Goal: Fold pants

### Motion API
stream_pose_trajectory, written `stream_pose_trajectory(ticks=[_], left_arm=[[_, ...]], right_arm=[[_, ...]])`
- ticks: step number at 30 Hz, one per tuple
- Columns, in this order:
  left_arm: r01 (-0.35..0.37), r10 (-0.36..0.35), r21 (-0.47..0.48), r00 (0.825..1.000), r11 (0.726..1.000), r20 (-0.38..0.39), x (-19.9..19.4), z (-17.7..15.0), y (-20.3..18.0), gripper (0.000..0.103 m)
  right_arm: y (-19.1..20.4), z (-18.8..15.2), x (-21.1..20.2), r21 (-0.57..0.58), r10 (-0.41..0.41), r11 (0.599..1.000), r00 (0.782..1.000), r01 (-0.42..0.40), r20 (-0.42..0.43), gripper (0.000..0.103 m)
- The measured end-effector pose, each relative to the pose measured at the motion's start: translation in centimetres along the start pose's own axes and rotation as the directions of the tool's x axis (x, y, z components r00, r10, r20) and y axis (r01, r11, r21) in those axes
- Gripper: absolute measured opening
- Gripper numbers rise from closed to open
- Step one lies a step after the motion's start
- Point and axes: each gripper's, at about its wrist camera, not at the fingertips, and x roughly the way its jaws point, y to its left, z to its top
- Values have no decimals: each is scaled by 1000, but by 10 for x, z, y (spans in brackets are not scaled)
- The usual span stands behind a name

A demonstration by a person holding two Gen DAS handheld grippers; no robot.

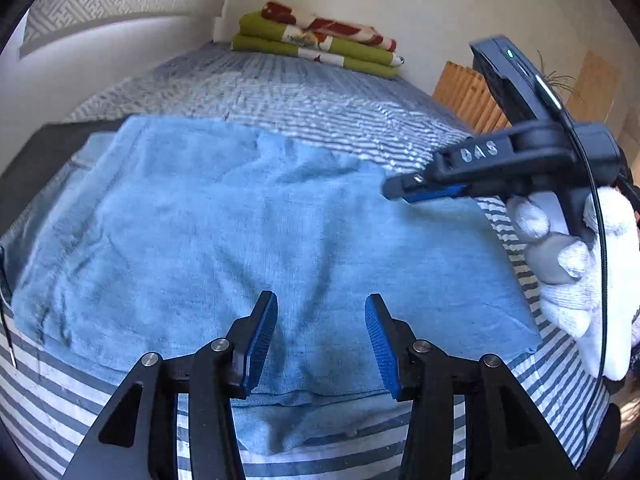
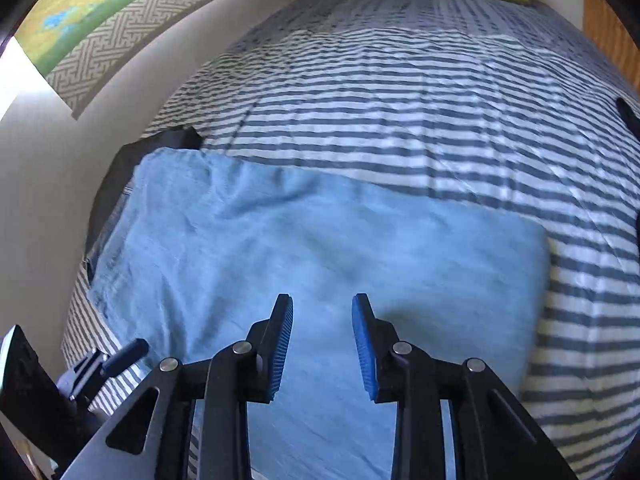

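Observation:
Light blue pants (image 1: 248, 232) lie folded into a wide rectangle on the striped bed; in the right wrist view the pants (image 2: 320, 248) fill the middle. My left gripper (image 1: 320, 340) hovers open above the near edge of the pants, nothing between its blue pads. My right gripper (image 2: 322, 344) is also open over the pants, empty. In the left wrist view the right gripper (image 1: 404, 192) comes in from the right, held by a white-gloved hand (image 1: 580, 264), its tip over the right part of the pants.
The bed has a blue-and-white striped cover (image 2: 440, 112). Folded green and red blankets (image 1: 320, 44) are stacked at the far end. A wall (image 2: 48, 184) runs along the left side with a dark object (image 2: 120, 168) against it. A wooden slatted piece (image 1: 468, 96) stands at the right.

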Motion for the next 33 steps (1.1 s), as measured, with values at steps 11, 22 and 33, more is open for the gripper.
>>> stream_pose_trajectory(ticks=[11, 22, 33], left_arm=[[18, -15, 32, 996, 999, -91, 11, -14, 4, 48], [-183, 206, -259, 976, 948, 65, -51, -2, 99, 48], [-60, 97, -231, 983, 971, 153, -89, 7, 90, 43]], right_arm=[[27, 89, 92, 4, -93, 996, 996, 93, 0, 27], [82, 58, 86, -73, 108, 991, 994, -108, -4, 28], [56, 49, 12, -33, 109, 994, 992, -106, 69, 34]])
